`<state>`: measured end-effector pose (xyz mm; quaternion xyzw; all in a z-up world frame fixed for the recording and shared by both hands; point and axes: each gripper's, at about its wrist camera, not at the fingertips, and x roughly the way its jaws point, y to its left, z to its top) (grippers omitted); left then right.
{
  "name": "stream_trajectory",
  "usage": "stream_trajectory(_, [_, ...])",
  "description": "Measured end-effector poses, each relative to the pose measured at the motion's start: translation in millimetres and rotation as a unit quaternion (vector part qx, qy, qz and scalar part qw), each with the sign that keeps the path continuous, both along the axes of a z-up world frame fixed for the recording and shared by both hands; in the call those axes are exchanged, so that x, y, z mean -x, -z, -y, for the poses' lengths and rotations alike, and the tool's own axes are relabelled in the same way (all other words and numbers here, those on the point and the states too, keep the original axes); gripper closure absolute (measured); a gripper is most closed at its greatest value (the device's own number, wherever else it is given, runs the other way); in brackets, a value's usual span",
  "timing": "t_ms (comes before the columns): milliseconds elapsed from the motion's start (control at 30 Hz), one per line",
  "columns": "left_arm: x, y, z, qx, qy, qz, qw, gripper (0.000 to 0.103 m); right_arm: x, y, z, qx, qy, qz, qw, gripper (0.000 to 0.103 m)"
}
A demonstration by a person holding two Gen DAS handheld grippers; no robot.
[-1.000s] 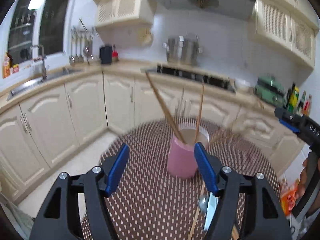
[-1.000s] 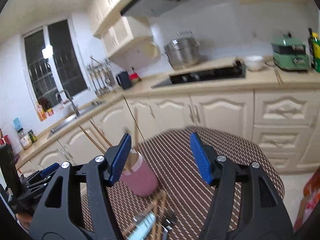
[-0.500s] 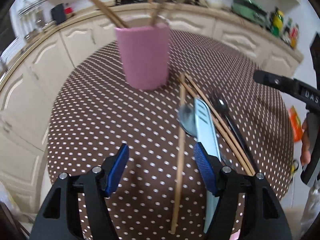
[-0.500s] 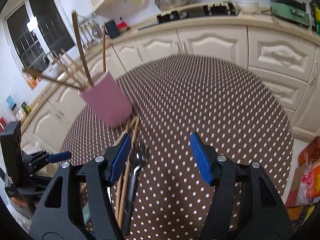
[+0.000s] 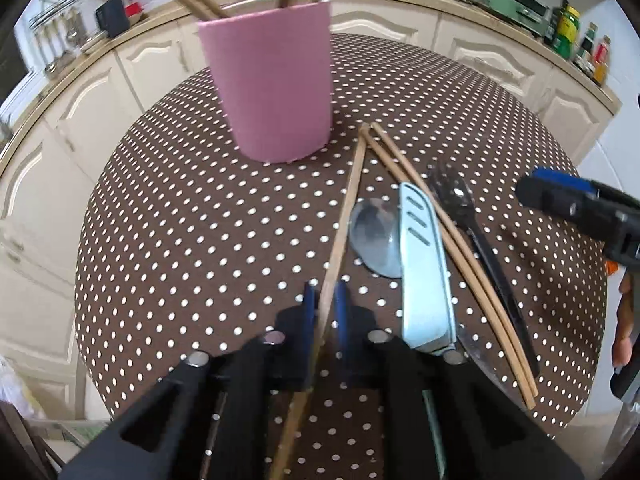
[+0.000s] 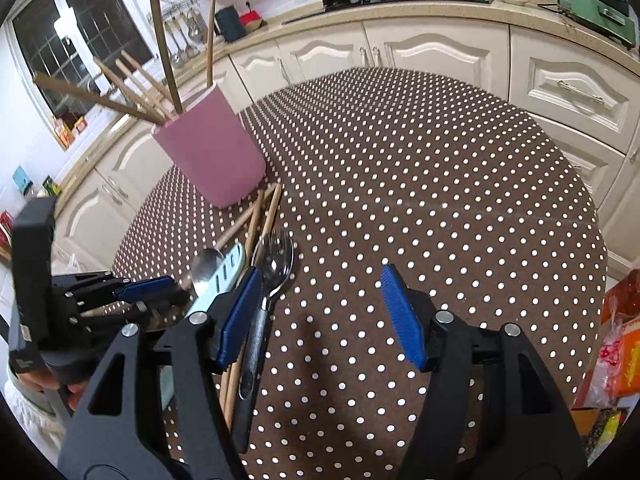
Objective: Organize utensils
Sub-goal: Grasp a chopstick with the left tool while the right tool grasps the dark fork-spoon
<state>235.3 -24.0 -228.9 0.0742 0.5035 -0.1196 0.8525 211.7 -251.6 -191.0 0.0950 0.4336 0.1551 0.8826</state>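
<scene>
A pink cup (image 5: 272, 84) with several wooden chopsticks in it stands on the polka-dot table (image 5: 180, 240); it also shows in the right wrist view (image 6: 212, 152). My left gripper (image 5: 325, 304) is shut on a single wooden chopstick (image 5: 344, 216) lying on the table. Beside it lie a metal spoon (image 5: 374, 236), a light blue knife (image 5: 424, 264), a chopstick pair (image 5: 460, 256) and a black-handled fork (image 5: 468, 220). My right gripper (image 6: 320, 316) is open and empty, above the table right of the fork (image 6: 272, 268). The left gripper (image 6: 144, 288) shows at its left.
Cream kitchen cabinets and a countertop (image 6: 440, 8) with a stove ring the table. A green appliance (image 5: 508, 0) and bottles stand on the counter at right. Orange bags (image 6: 620, 352) sit on the floor past the table's right edge.
My left gripper dropped toward the table and shut on the single chopstick. My right gripper came lower and closer to the utensil pile, still open.
</scene>
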Motion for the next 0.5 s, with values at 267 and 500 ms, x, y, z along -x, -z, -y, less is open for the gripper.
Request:
stream_trajectory(267, [19.0, -0.8, -13.7, 0.009, -0.066, 0.003, 0.9978, 0.094, 0.6, 12.2, -30.8, 0.052, -0.026, -0.034, 0.998, 0.041])
stream_trajectory(500, [45.7, -3.0, -28.7, 0.029, -0.115, -0.006, 0.9929, 0.095, -1.4, 14.8, -57.8, 0.096, -0.039, -0.036, 0.994, 0.042])
